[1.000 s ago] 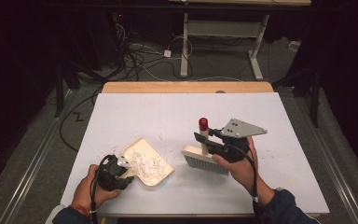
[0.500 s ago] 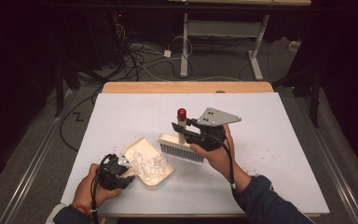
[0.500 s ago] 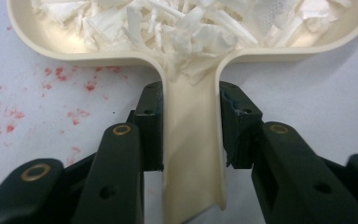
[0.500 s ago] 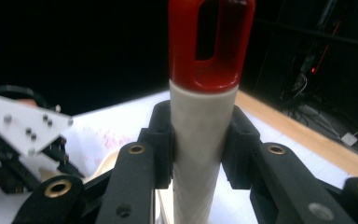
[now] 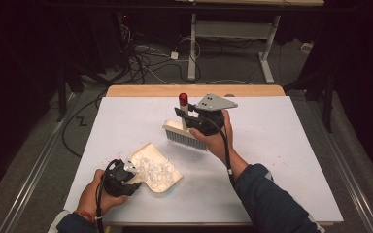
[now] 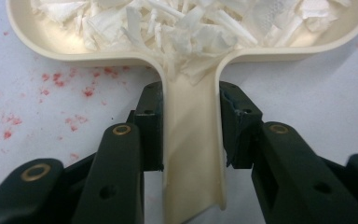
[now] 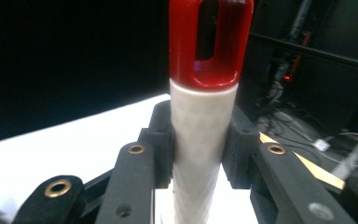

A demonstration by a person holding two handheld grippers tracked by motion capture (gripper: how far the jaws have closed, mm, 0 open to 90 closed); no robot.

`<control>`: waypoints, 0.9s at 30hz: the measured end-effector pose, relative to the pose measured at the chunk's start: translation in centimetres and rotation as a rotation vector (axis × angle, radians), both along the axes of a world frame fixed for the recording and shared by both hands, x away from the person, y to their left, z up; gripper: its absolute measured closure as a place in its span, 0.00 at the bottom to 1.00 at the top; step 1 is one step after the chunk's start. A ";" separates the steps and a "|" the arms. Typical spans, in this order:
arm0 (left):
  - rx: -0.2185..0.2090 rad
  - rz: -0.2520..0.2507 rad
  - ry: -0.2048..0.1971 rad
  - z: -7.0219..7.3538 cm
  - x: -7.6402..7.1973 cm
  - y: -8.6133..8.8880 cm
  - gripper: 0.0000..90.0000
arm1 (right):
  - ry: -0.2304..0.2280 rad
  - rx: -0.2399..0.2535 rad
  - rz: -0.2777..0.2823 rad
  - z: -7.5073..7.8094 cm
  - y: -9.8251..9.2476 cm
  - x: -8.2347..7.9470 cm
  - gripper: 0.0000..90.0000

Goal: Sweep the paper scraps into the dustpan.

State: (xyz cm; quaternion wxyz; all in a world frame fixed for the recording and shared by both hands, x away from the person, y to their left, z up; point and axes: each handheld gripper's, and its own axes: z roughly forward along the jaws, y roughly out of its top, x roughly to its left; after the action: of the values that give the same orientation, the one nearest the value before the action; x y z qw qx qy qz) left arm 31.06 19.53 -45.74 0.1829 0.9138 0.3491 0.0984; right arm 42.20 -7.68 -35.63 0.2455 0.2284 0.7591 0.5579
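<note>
L gripper [image 5: 126, 177], lower left of the high view, is clamping the handle of the cream dustpan [image 5: 156, 167]; in the left gripper view its pads [image 6: 150, 126] are pressing both sides of the handle [image 6: 193, 154], jaws narrow around it. The pan is sitting flat on the white table [image 5: 291, 145], left of centre in the frame, w/ its open mouth pointing toward the upper left. Shredded white paper [image 5: 156, 171] is piling inside the pan and spilling into the neck of the handle at top centre of the left gripper view. Small red specks [image 6: 9, 126] are dotting the table at left in that view.

R gripper [image 5: 190, 121], just above centre of the high view, is gripping the white brush [image 5: 187, 136] by its handle, red cap [image 5: 183, 98] sticking up. Bristles are pointing down at the table, up and to the right of the pan, apart from it. In the right gripper view the pads [image 7: 162, 140] are squeezing the white shaft [image 7: 200, 140] at mid frame, w/ the red looped end [image 7: 209, 42] at top.
</note>
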 end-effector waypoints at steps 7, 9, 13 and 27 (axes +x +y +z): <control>-0.007 0.000 0.004 0.0 0.0 0.1 0.70 | -0.009 0.000 -0.005 -1.9 1.2 1.1 0.78; -0.010 0.002 0.008 0.0 0.1 0.1 0.70 | -0.009 -0.020 0.035 -1.8 1.7 0.7 0.78; -0.010 0.003 0.006 0.0 0.1 0.1 0.70 | -0.003 -0.065 0.117 -1.9 2.4 -0.7 0.77; 0.005 0.000 0.000 0.0 0.0 -0.1 0.70 | -0.014 -0.062 0.240 -1.1 2.9 -5.3 0.78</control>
State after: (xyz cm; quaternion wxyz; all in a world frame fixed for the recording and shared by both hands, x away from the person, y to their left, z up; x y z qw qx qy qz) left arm 31.06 19.39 -45.70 0.1805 0.9142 0.3490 0.0993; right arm 36.90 -4.79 -36.76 0.1891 0.1241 0.7963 0.5610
